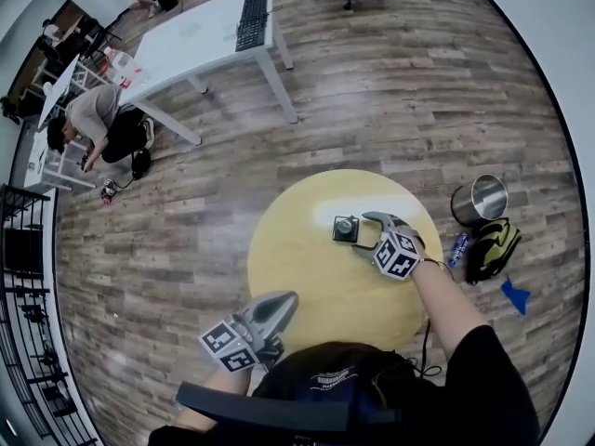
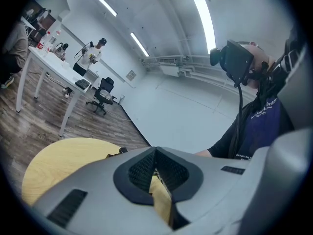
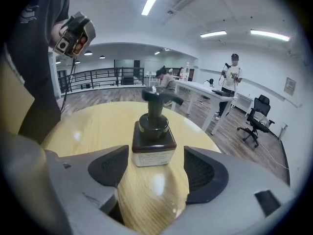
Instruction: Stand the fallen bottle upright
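Your round yellow table [image 1: 307, 268] fills the middle. At its near-left edge your left gripper [image 1: 284, 302] hovers with its jaws pressed together on nothing. Your right gripper [image 1: 365, 233] sits toward the far right, spread wide. The brown pump bottle [image 1: 345, 228] stands upright just left of it, clear of both jaws.

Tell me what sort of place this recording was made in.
Probably an open-plan office or lab workspace: a white desk with a keyboard, a wheeled office chair, a wood-look floor and ceiling strip lights. The work happens on a round yellow table.
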Action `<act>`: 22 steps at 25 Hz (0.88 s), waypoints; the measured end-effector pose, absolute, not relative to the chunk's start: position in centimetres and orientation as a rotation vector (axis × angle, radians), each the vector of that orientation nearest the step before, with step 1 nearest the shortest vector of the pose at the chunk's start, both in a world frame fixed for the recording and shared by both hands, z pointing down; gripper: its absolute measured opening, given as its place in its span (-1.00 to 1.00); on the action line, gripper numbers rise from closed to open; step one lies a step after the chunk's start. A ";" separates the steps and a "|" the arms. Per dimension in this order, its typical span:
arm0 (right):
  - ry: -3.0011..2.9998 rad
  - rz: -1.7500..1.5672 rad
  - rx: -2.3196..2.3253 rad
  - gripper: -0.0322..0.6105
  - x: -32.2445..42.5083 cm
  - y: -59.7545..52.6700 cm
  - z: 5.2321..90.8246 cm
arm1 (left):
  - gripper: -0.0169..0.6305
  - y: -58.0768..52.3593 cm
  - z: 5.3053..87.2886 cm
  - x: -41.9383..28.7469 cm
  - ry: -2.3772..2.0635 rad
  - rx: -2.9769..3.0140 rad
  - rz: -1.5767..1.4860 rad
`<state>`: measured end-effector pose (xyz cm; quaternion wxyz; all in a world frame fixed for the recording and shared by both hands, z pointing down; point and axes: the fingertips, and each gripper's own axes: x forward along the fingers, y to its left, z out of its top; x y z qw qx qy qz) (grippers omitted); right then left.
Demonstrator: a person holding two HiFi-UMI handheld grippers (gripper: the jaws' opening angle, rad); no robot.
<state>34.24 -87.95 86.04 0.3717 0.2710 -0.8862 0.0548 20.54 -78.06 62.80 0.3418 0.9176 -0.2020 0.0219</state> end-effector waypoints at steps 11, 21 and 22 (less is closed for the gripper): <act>-2.493 0.157 0.964 -0.23 34.5 -81.3 68.0 | -0.91 -76.2 55.6 17.7 -0.533 2.475 -0.100; -2.813 0.226 1.256 -0.89 33.6 -76.7 48.9 | -0.91 -74.8 46.9 13.4 -0.591 2.598 -0.222; -2.845 0.236 1.274 -0.89 33.8 -76.2 47.3 | -0.91 -74.6 46.0 13.3 -0.597 2.614 -0.229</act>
